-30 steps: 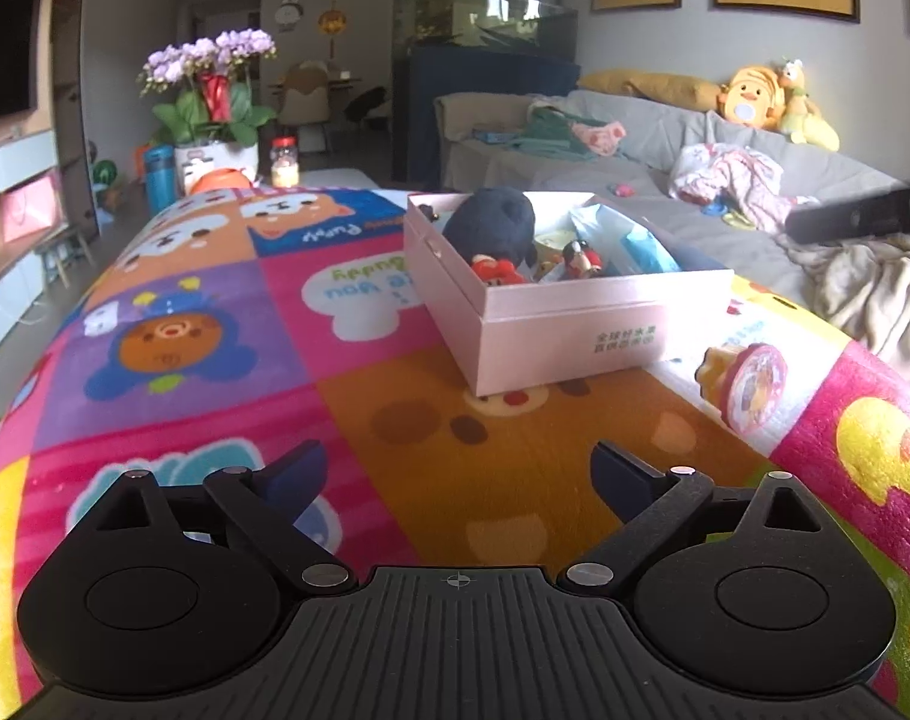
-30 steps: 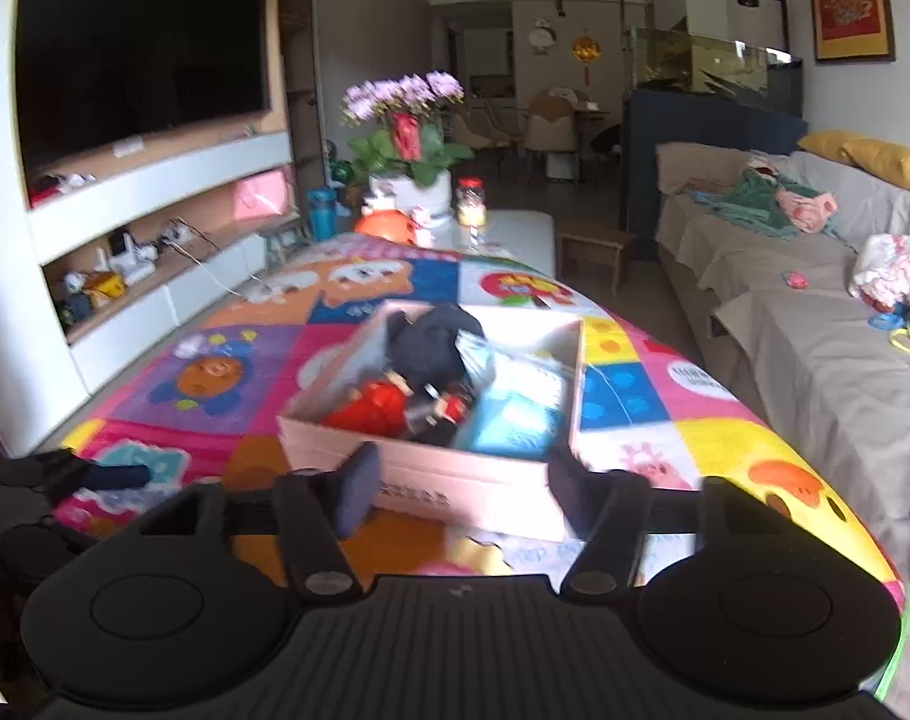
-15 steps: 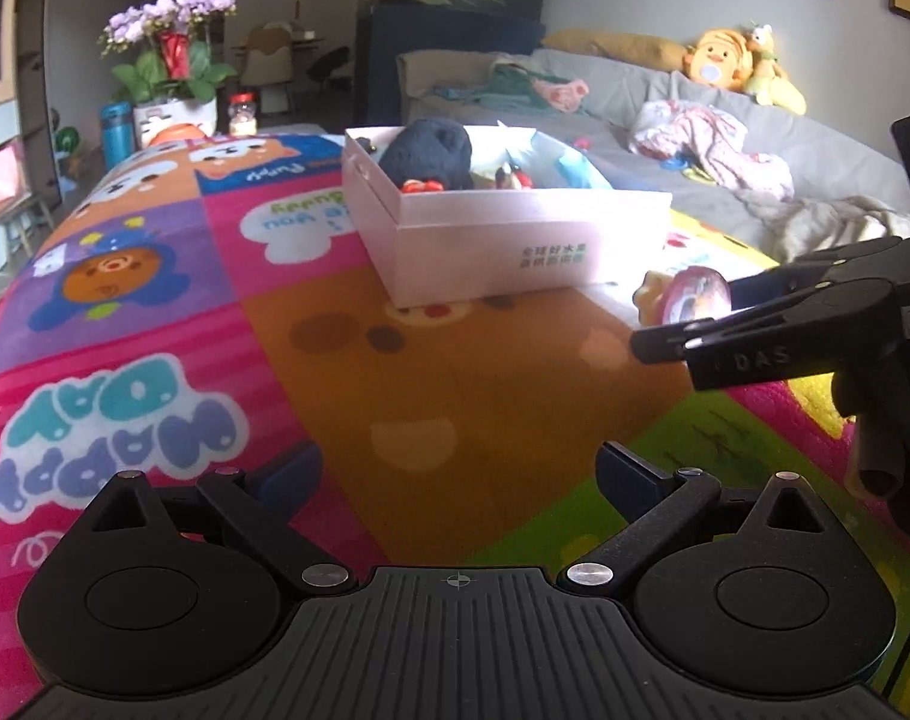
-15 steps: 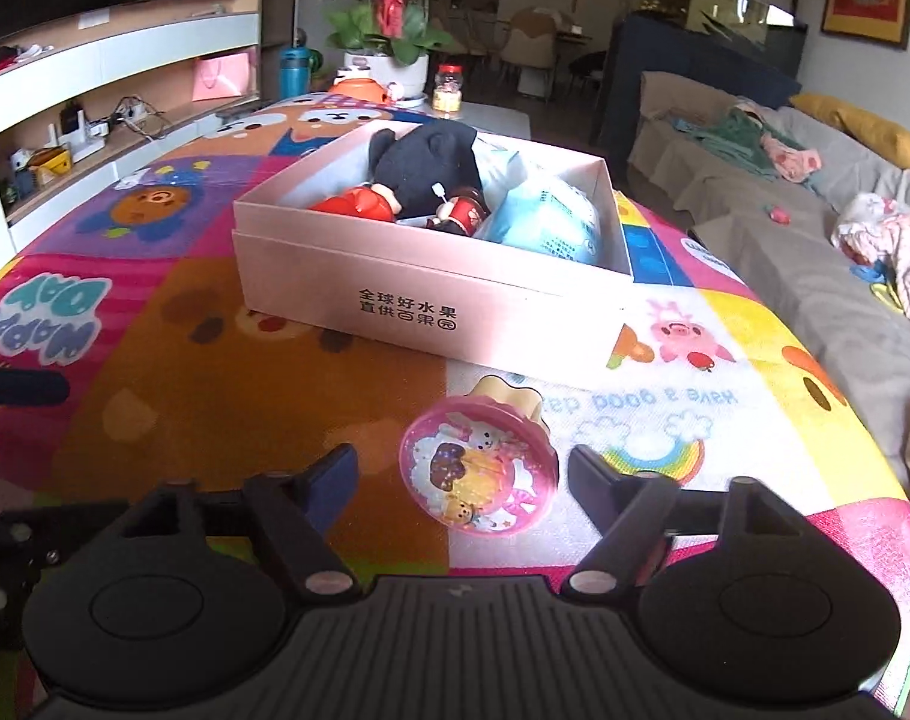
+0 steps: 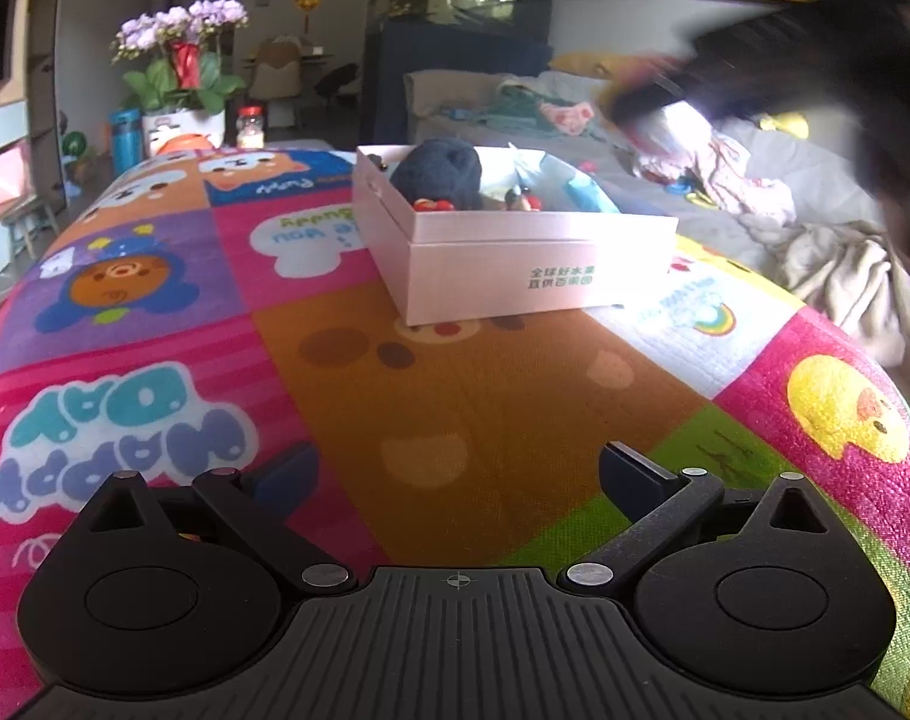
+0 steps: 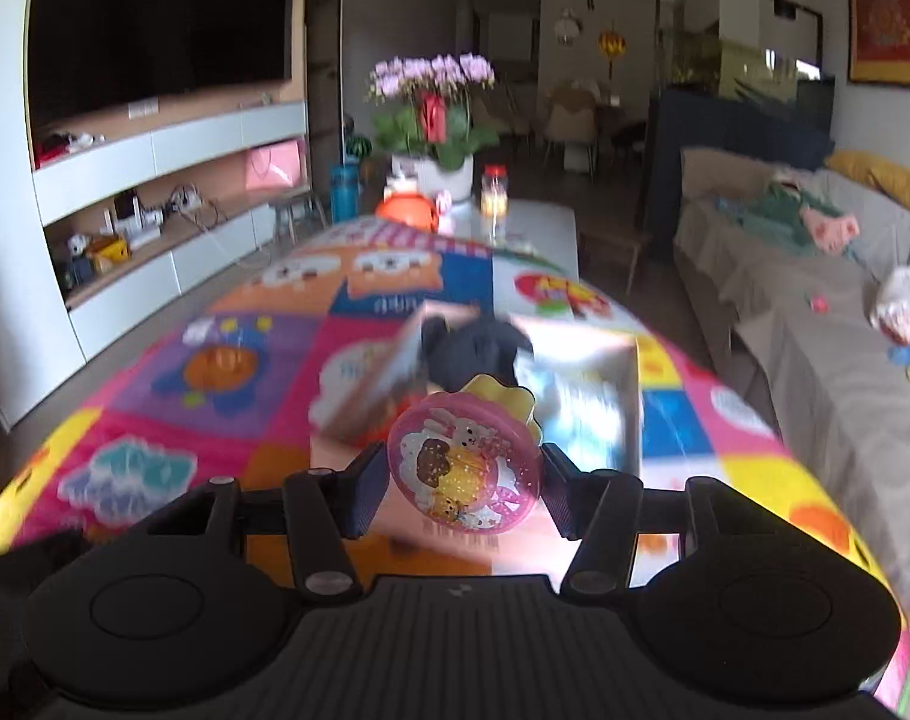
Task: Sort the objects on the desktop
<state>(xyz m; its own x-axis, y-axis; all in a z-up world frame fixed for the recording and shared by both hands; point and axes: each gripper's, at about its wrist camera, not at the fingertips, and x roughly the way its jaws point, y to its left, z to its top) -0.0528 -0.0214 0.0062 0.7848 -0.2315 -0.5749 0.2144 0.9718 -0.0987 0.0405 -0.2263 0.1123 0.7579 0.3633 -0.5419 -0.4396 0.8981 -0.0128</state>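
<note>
My right gripper (image 6: 464,483) is shut on a round pink toy (image 6: 464,471) with cartoon animals and a yellow cap, held in the air above the near end of the pale pink box (image 6: 581,372). The box (image 5: 515,258) sits on the colourful mat and holds a dark plush (image 5: 440,171), small red figures (image 5: 434,204) and a blue item (image 5: 584,192). My left gripper (image 5: 455,474) is open and empty, low over the mat in front of the box. The right gripper shows as a dark blur (image 5: 815,60) at upper right in the left wrist view.
A colourful cartoon mat (image 5: 155,300) covers the table. A potted orchid (image 6: 434,114), a jar (image 6: 494,192) and a blue bottle (image 6: 342,192) stand at the far end. A sofa with clothes (image 6: 815,300) runs along the right. A TV wall unit (image 6: 155,120) is left.
My right gripper closed on the pink round toy that lay on the mat and lifted it up toward the box. My left gripper stayed open and rose slightly.
</note>
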